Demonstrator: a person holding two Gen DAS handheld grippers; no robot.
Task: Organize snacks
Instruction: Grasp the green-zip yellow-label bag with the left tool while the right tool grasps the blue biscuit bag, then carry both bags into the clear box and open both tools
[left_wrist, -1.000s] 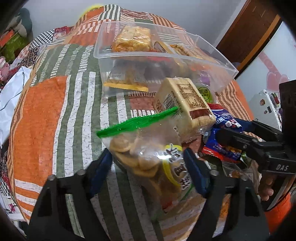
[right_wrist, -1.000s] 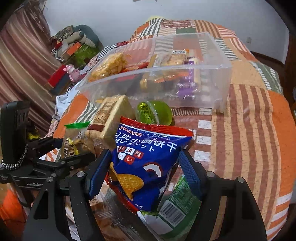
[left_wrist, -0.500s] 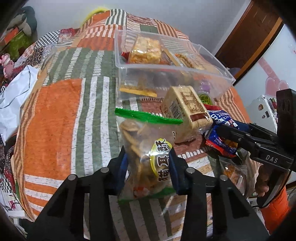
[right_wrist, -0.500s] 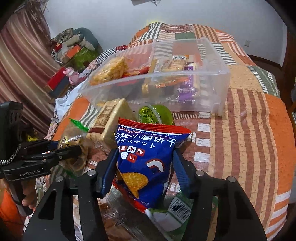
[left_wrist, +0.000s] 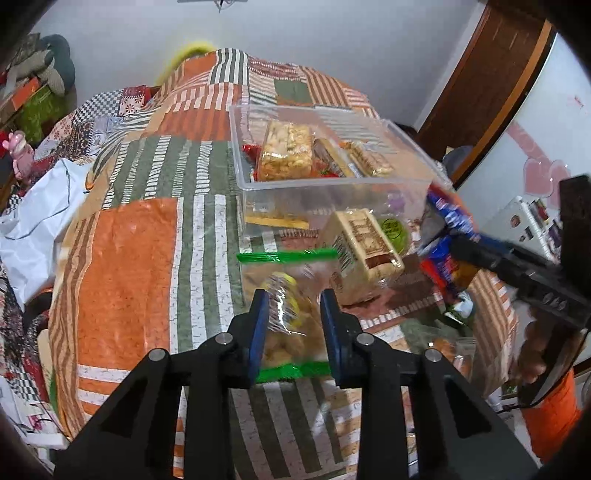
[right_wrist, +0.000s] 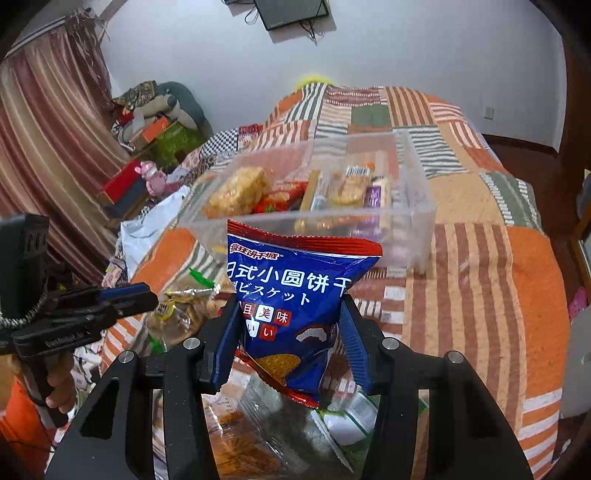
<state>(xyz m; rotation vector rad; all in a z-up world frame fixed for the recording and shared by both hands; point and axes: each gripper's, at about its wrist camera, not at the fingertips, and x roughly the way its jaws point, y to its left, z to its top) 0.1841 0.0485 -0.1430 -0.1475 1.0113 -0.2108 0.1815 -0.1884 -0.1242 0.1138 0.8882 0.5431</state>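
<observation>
My left gripper is shut on a clear bag of round biscuits with green seals and holds it above the quilt. My right gripper is shut on a blue and red biscuit packet, lifted in front of the clear plastic bin. The bin holds several snack packs. A beige wrapped cake block and a green round pack lie just before the bin. The right gripper with its blue packet shows at the right of the left wrist view.
A striped patchwork quilt covers the bed. More snack bags lie under my right gripper. White cloth lies at the bed's left edge. Boxes and toys stand along the curtain. A brown door is at the far right.
Both grippers closed on their packets and lifted them. The biscuit bag stands upright between my left fingers; the blue packet rose toward the bin.
</observation>
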